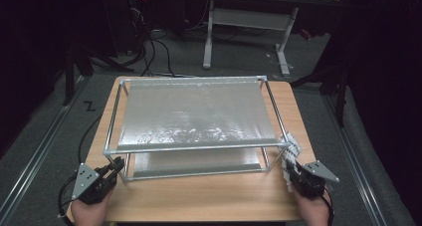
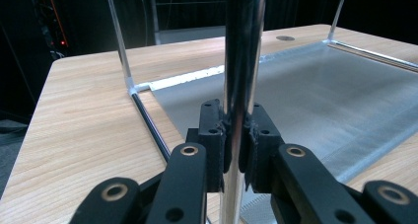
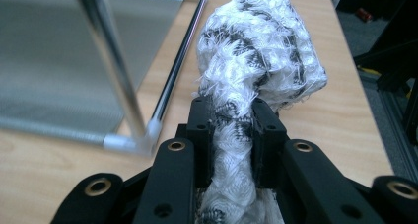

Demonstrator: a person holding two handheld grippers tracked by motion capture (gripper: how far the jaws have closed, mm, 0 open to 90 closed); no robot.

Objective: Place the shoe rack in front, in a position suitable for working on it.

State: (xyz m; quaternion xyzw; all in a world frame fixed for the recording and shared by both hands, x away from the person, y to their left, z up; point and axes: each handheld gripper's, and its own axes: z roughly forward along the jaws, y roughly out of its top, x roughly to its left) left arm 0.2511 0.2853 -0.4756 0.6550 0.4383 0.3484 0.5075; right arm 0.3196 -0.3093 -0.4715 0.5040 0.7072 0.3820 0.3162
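Note:
A two-tier metal rack (image 1: 194, 147) with grey mesh shelves stands on the wooden table (image 1: 209, 198). My left gripper (image 1: 117, 166) is at the rack's near left corner. In the left gripper view its jaws (image 2: 239, 142) are shut on the upright chrome post (image 2: 242, 46). My right gripper (image 1: 293, 173) is by the rack's near right corner, shut on a white and black woven cloth (image 1: 291, 147). In the right gripper view the cloth (image 3: 261, 51) bunches up above the pads (image 3: 268, 130) and runs down between them. The rack's corner post (image 3: 111, 61) stands just left of it.
The upper shelf (image 1: 194, 114) covers most of the lower one (image 1: 196, 161). A strip of bare table lies along the front edge. Beyond the table are a white-legged desk (image 1: 246, 19) and cables on the floor (image 1: 154, 52). Metal rails (image 1: 35, 156) run along the floor.

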